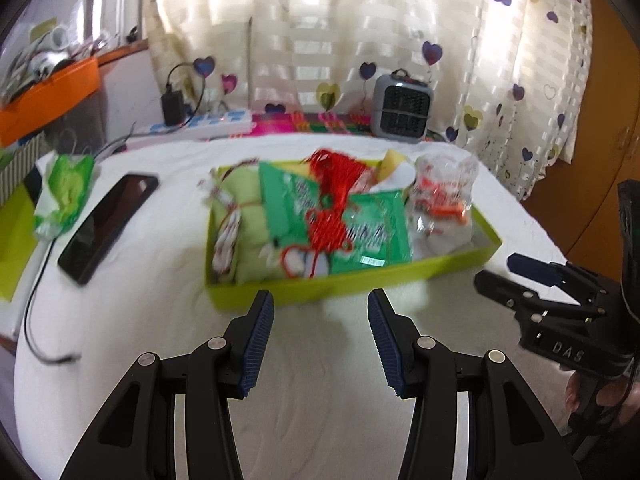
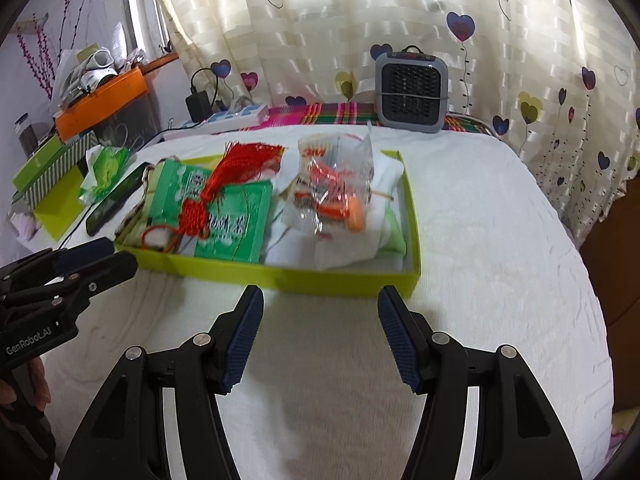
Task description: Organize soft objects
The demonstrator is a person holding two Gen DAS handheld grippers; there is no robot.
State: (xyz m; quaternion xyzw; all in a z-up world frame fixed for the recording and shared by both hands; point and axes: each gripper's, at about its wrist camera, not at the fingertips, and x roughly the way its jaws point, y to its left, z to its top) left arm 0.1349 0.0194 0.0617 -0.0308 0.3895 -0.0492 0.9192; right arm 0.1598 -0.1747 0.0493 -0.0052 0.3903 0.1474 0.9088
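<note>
The lime-green tray [image 2: 280, 276] of soft things lies on the white towel-covered surface [image 2: 480, 280], just beyond both tools. The left gripper [image 1: 321, 300] hovers short of the tray's near wall, jaws apart and empty; the right gripper [image 2: 321, 298] does likewise, jaws apart with nothing between them, a little back from the tray's near wall. Inside the tray, a red tasselled knot [image 2: 224, 184] lies across a green packet [image 2: 236, 232]; towards the tray's right end a clear bag with orange pieces [image 2: 336, 192] sits on white cloth [image 2: 348, 248]. Left of the tray, on the same surface, lie a dark phone [image 1: 108, 224] and, beyond it, a crumpled green wrapper [image 1: 66, 196]. Behind the tray, by the heart-patterned curtain [image 2: 400, 8], stands a small grey heater [image 2: 412, 92].
</note>
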